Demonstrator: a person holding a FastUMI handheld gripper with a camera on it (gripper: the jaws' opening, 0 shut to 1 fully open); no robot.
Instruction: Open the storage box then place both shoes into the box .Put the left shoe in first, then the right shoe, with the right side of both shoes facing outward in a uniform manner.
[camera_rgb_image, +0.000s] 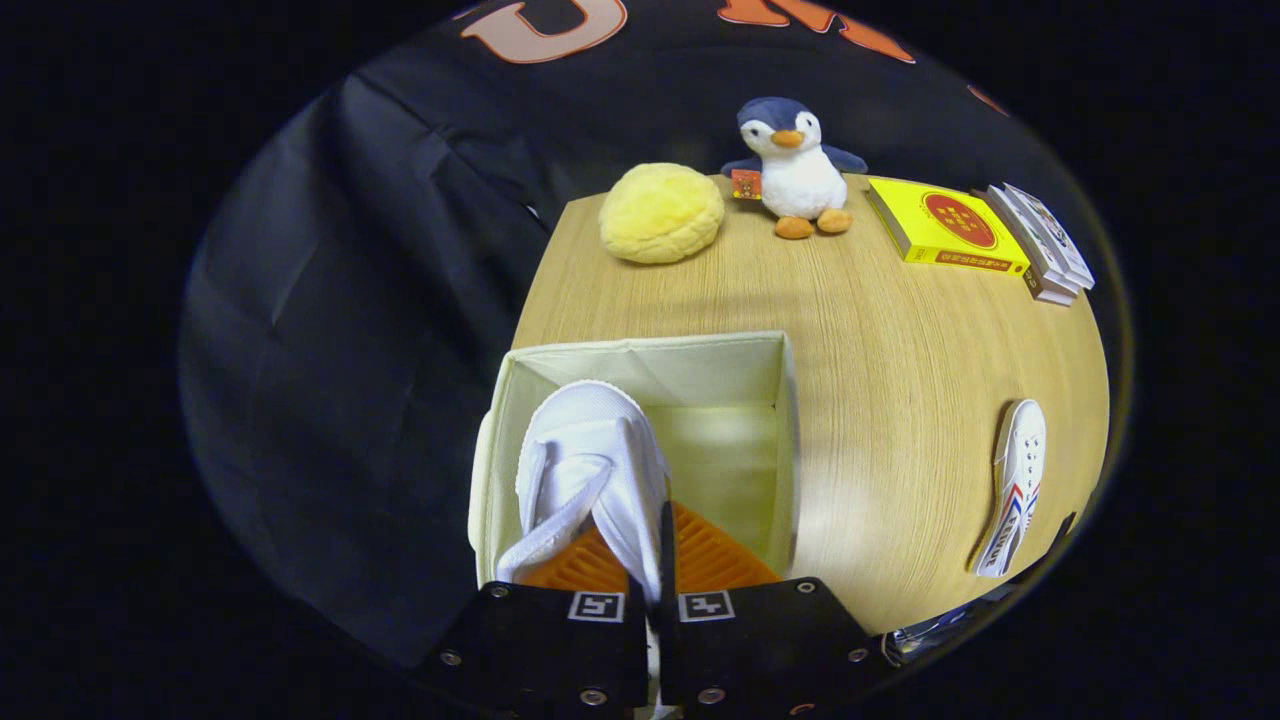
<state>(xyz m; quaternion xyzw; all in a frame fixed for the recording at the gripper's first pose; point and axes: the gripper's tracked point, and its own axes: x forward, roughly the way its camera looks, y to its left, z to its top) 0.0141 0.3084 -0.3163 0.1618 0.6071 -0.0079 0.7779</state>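
The tool (655, 560) pinched the white shoe (590, 470) by its thin collar, hanging over the open storage box (785, 440); light, floppy canvas, likely to swing if jolted.

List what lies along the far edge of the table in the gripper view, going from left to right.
Yellow plush bun → penguin toy → yellow book → stack of books. Nearer, the gripper is shut on a white shoe over the open box.
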